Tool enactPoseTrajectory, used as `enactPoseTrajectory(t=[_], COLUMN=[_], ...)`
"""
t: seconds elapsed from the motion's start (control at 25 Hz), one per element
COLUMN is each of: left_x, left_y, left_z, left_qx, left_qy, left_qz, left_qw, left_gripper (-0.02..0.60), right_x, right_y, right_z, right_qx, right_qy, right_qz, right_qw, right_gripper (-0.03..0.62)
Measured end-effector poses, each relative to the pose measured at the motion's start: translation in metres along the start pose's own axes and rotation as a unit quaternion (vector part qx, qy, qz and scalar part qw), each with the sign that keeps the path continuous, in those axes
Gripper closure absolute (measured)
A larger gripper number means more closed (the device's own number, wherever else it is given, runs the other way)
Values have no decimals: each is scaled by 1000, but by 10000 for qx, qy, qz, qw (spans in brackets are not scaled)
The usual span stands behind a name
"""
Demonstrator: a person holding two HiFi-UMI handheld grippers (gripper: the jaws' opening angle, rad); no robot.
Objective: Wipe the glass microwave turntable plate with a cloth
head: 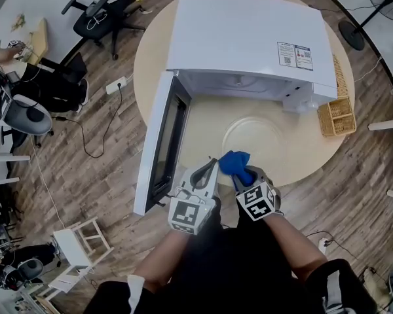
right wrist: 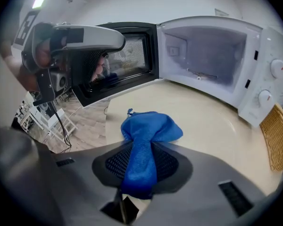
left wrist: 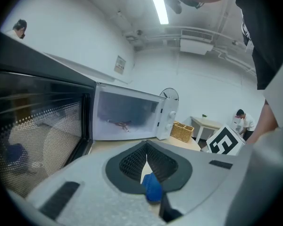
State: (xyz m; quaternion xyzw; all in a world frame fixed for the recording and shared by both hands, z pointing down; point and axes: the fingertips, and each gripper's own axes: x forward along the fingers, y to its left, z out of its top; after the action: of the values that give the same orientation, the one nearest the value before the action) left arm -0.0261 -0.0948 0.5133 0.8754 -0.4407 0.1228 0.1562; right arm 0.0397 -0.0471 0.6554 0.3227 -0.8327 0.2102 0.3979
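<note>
**A:** Head view first. Where's the plate?

**B:** The glass turntable plate (head: 252,136) lies flat on the round bench (head: 150,64), in front of the open microwave (head: 242,38). There is bare bench around it. The door (head: 158,142) juts out along the left, and a wicker basket (head: 336,116) sits near the right edge.

**A:** Left gripper view?

**B:** The left gripper (left wrist: 146,150) has its jaws meeting at the tips. A scrap of blue shows in the slit lower down.

**A:** Right gripper view?

**B:** The right gripper (right wrist: 141,147) is clamped on a blue cloth (right wrist: 151,128) over the bench's near edge. The cloth runs lengthwise along the jaws, and its bunched free end points toward the microwave.
</note>
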Motion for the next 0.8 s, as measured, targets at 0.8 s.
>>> enactPoseTrajectory(t=[0.8], left_x=[15], left_y=[-20], left_z=[12], left_qx=[173], left_qy=[-40], left_qz=[-278], left_qw=[9995], left_gripper=[575], right_x=[-38], right_y=[-87], right_z=[-38], right_qx=[248], right_qy=[302], right_qz=[-1098], right_qw=[9932], right_gripper=[487])
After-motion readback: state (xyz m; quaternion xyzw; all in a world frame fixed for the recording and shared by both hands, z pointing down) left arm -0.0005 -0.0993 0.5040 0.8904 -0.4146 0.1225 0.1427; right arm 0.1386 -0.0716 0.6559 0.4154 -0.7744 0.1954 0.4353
